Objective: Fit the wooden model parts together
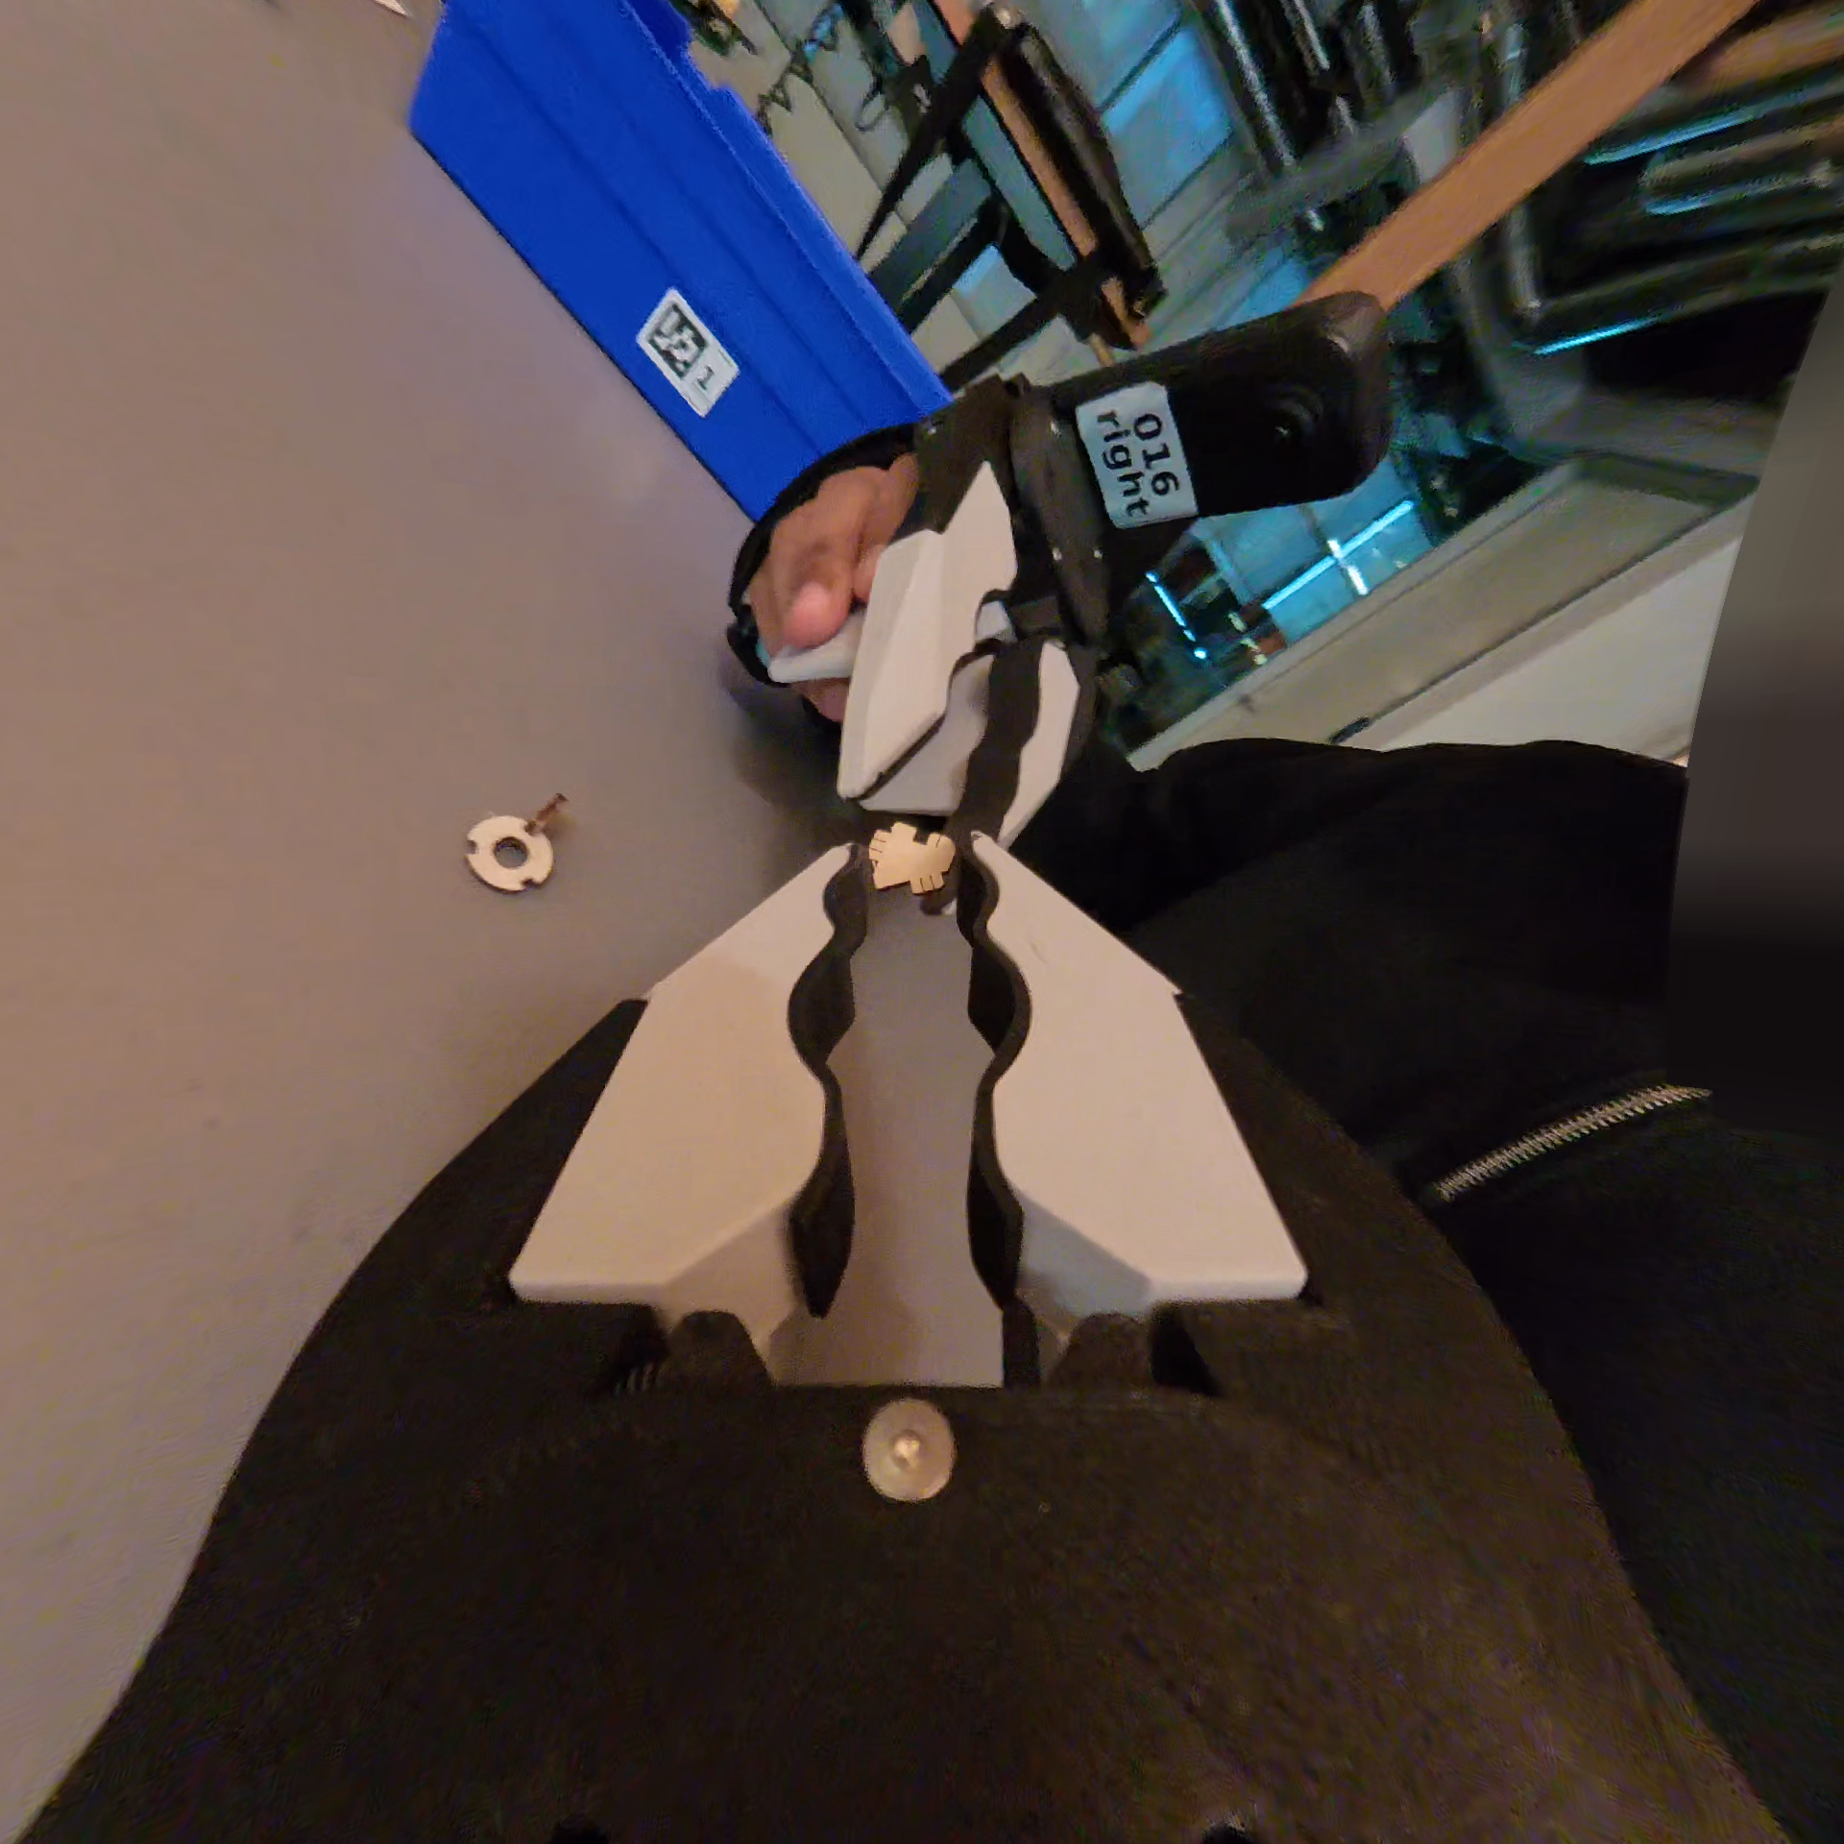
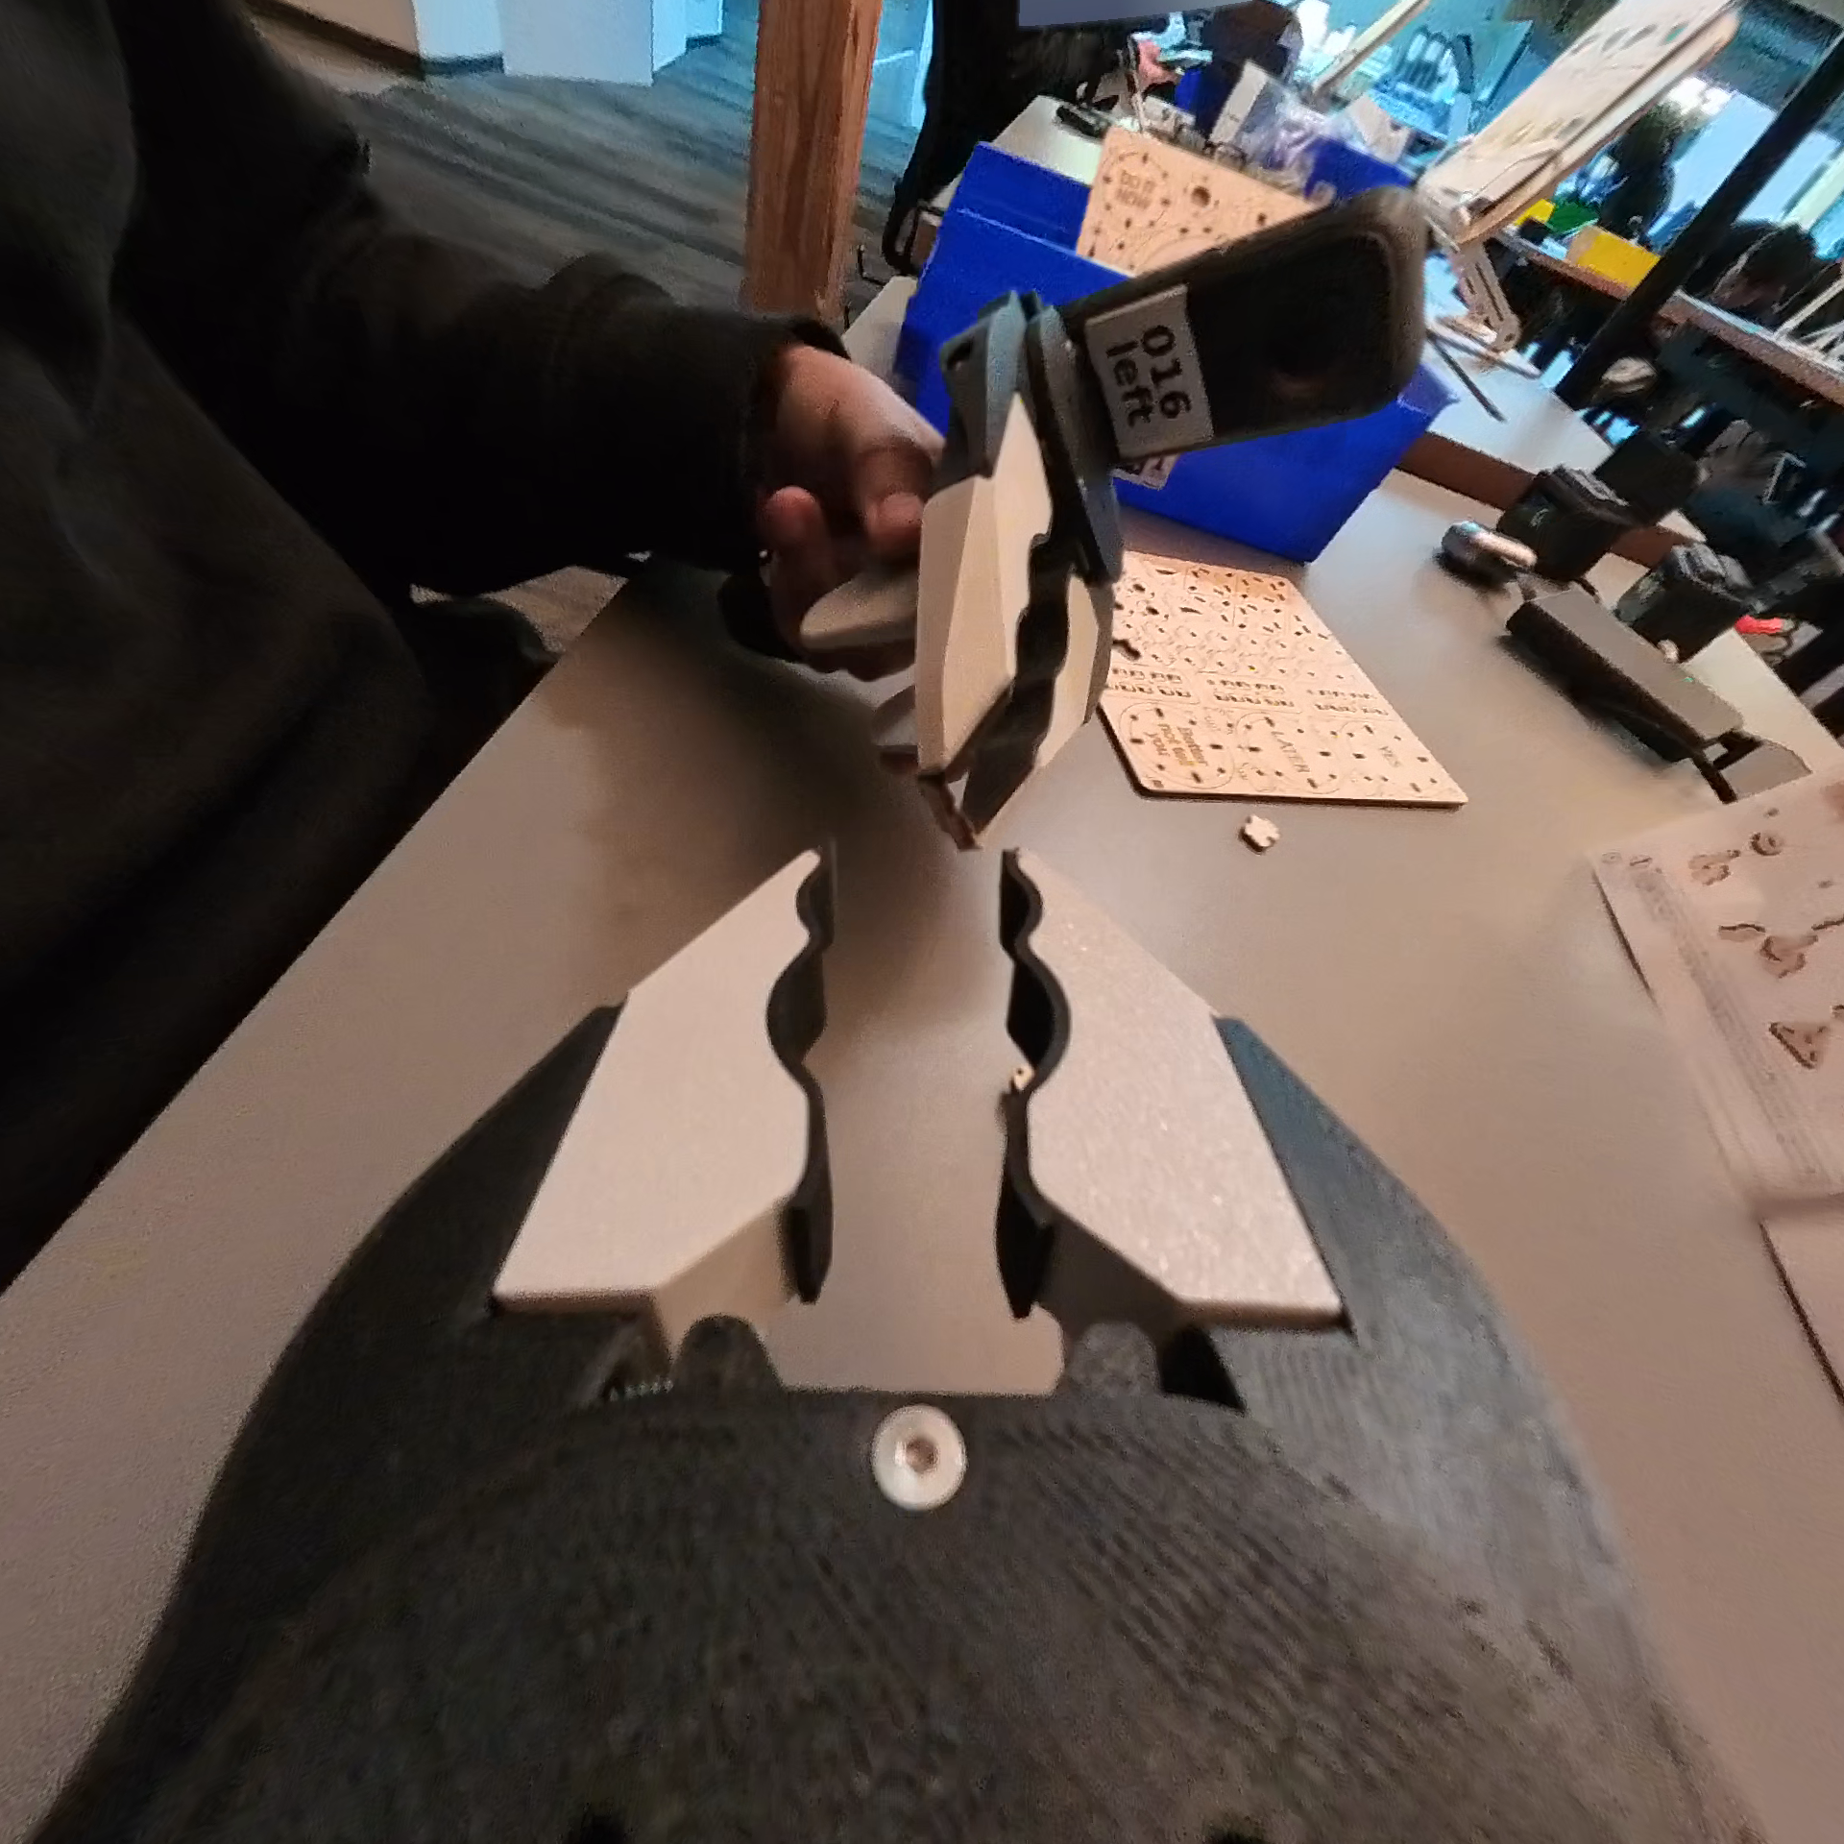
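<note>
I'm gripping a small notched wooden piece (image 1: 910, 856) with my left gripper (image 1: 910, 868), both pads pressing its edges. My right gripper (image 2: 913, 858) is gaping apart with nothing in it, its tips just beside the piece. Both grippers are carrying printed labels on their camera mounts, and the blue bin (image 1: 639, 220) is wearing a square code sticker (image 1: 687, 351). The engraved wooden board (image 2: 1267, 689) is lying flat beyond the left gripper, lettering on it too blurred to read. A wooden ring (image 1: 509, 851) is sitting well apart on the grey table (image 1: 249, 599), with open surface around it. A paper sheet (image 2: 1736, 988) is lying at the right edge.
</note>
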Demonstrator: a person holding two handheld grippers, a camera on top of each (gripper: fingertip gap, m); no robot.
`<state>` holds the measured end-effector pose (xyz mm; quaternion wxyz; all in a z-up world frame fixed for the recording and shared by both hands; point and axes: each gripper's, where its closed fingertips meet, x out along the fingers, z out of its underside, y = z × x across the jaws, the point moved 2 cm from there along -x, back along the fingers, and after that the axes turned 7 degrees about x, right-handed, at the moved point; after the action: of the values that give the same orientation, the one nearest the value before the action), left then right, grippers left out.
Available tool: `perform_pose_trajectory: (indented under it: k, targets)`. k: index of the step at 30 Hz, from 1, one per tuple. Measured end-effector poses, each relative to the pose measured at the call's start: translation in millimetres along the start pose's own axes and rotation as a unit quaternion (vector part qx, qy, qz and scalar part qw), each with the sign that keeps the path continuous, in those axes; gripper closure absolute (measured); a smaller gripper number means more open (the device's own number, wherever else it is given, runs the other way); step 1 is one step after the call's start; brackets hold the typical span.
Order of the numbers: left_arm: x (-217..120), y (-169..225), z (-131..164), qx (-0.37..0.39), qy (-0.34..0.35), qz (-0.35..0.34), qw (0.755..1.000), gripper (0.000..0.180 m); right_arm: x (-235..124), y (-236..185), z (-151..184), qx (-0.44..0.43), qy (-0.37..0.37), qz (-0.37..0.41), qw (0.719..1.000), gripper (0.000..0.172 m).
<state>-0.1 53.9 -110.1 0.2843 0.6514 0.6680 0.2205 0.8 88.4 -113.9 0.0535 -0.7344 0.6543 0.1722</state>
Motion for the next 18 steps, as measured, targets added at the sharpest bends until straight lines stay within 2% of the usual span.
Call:
perform_pose_trajectory:
  k: [3,6,12,18]
  targets:
    - [4.0,7.2,8.0,-0.009,-0.022,0.028,0.999,0.165,2.7,-3.0,1.2,-0.001,-0.003,-0.006,1.0,0.148]
    - [10.0,10.3,12.0,-0.017,-0.03,0.044,0.998,0.164,3.4,-8.6,1.1,-0.002,0.0,-0.023,1.0,0.165]
    - [8.8,10.0,8.1,-0.027,-0.013,0.052,0.998,0.164,0.6,-5.9,-1.2,0.009,0.01,-0.021,1.0,0.17]
    - [3.1,5.0,-6.6,-0.026,0.039,0.04,0.998,0.144,-3.4,-1.2,-8.9,0.071,0.04,-0.034,0.996,0.171]
